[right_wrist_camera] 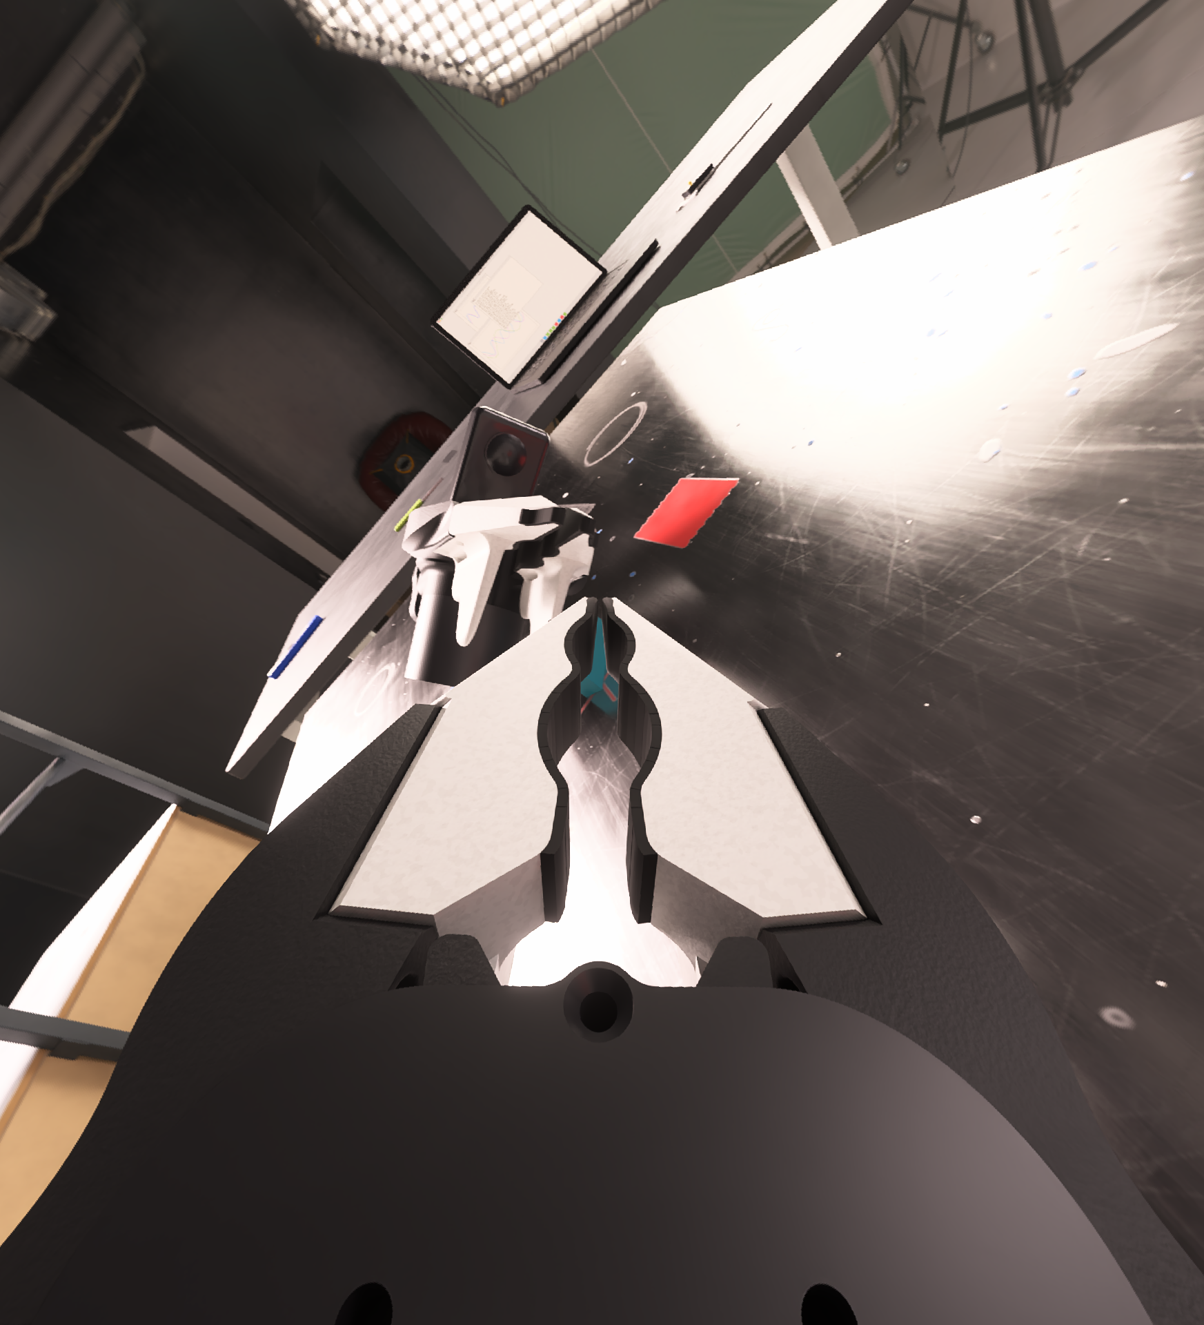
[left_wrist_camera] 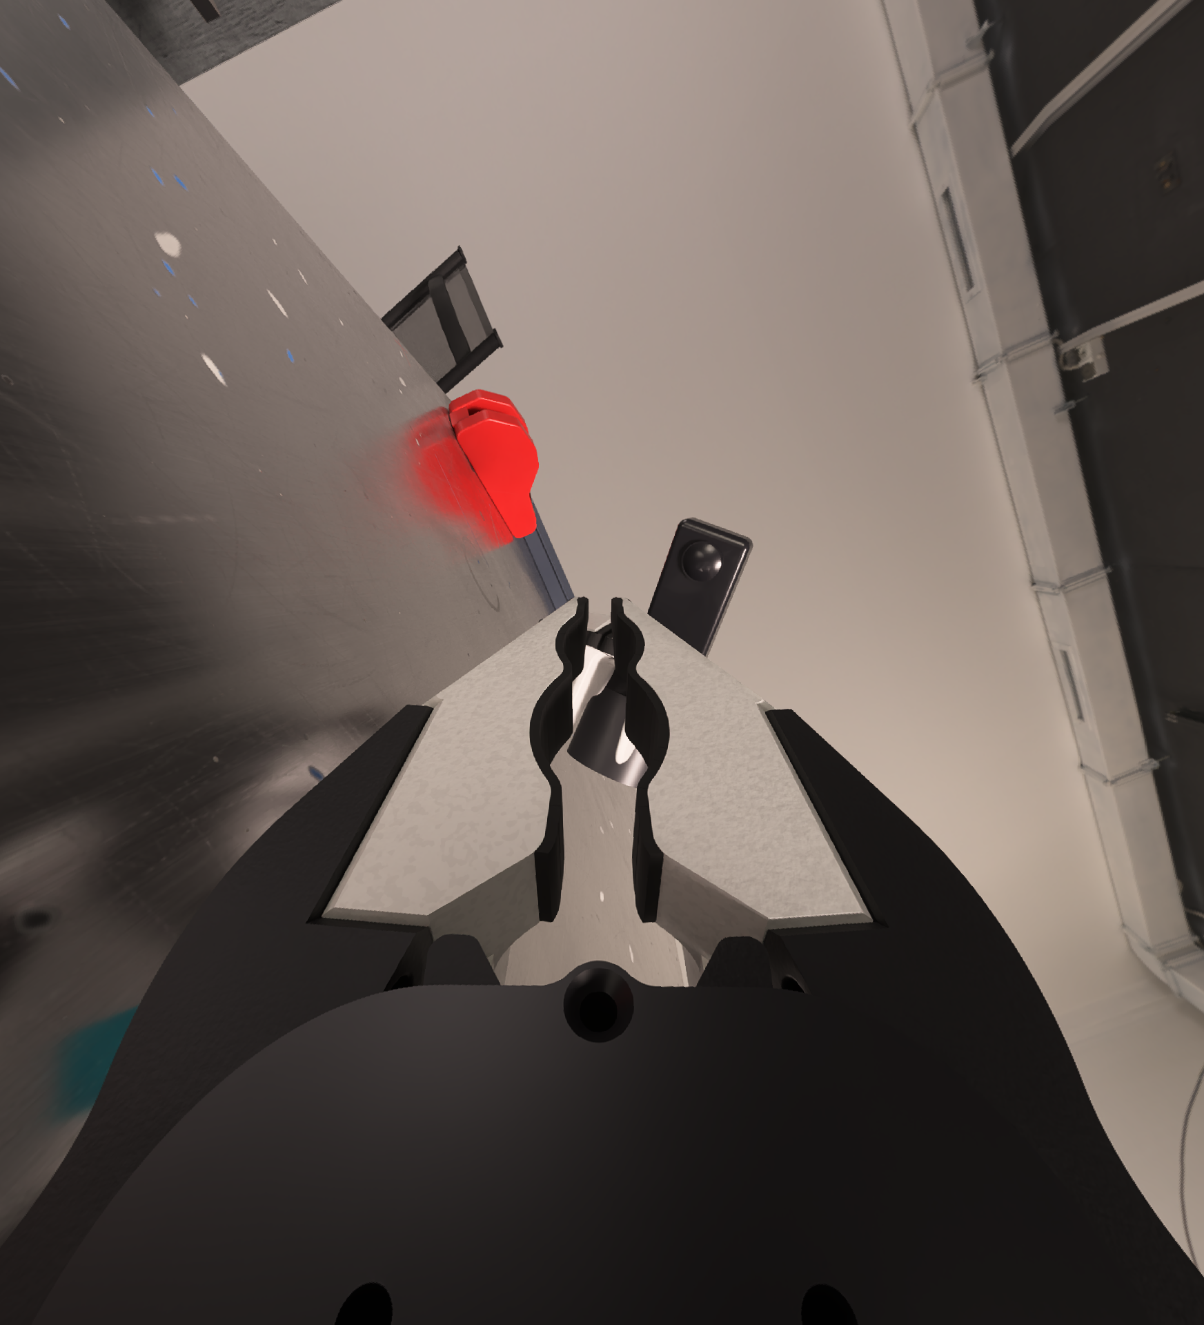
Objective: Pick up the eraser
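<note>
In the right wrist view my right gripper (right_wrist_camera: 600,608) is shut on a teal eraser (right_wrist_camera: 595,667) with pink lines, which sits between the fingers just behind the tips, over the scratched metal table (right_wrist_camera: 943,609). In the left wrist view my left gripper (left_wrist_camera: 599,609) is shut on a small silver and black cylinder (left_wrist_camera: 602,724) lying in the hollow between its fingers. The right gripper's black camera box (left_wrist_camera: 700,581) shows just beyond the left fingertips. The left gripper (right_wrist_camera: 498,573) shows in the right wrist view, close ahead and to the left.
A red clip-like piece (left_wrist_camera: 495,459) lies on the table near its far edge and also shows in the right wrist view (right_wrist_camera: 685,513). A black frame (left_wrist_camera: 445,319) stands beyond it. A white desk (right_wrist_camera: 692,215) bears a lit screen (right_wrist_camera: 520,294). A cardboard box (right_wrist_camera: 83,932) sits lower left.
</note>
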Robot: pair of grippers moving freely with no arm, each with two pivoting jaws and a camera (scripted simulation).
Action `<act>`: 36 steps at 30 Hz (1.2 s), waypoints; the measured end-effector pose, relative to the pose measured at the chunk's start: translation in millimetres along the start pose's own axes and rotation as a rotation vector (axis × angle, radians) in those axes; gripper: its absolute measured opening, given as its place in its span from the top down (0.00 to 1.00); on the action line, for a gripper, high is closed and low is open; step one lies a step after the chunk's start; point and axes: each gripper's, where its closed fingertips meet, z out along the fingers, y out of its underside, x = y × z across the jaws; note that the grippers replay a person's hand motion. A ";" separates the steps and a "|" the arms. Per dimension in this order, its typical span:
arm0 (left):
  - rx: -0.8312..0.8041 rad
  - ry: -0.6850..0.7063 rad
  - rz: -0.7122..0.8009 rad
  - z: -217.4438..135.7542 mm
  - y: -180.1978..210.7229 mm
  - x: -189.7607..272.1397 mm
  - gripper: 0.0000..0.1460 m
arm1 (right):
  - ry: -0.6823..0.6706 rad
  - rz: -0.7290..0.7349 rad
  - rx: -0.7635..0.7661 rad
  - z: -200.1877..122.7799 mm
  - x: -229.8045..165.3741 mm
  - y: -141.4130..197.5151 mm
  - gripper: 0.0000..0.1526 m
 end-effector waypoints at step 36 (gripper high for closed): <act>0.456 -0.161 -0.110 -123.2 -19.6 12.9 0.96 | 0.439 -0.556 -0.378 98.6 -11.9 69.9 0.86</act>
